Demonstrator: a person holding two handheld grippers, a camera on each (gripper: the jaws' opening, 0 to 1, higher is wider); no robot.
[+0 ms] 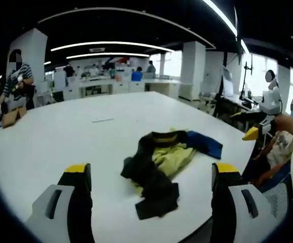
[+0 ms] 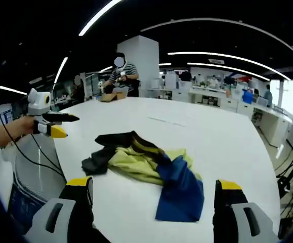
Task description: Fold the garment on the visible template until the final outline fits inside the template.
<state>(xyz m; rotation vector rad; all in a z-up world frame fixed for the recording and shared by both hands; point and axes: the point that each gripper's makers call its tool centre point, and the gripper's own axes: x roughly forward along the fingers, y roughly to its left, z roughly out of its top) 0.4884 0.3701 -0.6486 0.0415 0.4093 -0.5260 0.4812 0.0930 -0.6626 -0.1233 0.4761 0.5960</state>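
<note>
A crumpled garment (image 1: pixel 159 162) in black, pale yellow and blue lies on the white table (image 1: pixel 60 136). In the left gripper view its black part is nearest and its blue part lies far right. My left gripper (image 1: pixel 151 172) hangs open just short of it, with nothing between the jaws. In the right gripper view the garment (image 2: pixel 141 162) has its blue end nearest, and my right gripper (image 2: pixel 154 183) stands open over that end, holding nothing. The right gripper (image 1: pixel 252 132) comes in at the table's right edge. The left gripper (image 2: pixel 52 125) shows at the left, held in a hand.
A faint short mark (image 1: pixel 103 120) lies on the table beyond the garment. At the far edge a person in a striped shirt (image 2: pixel 120 71) stands by a cardboard box (image 2: pixel 111 96). Desks and pillars fill the room behind. The table's curved edge (image 2: pixel 60 152) runs close on the left.
</note>
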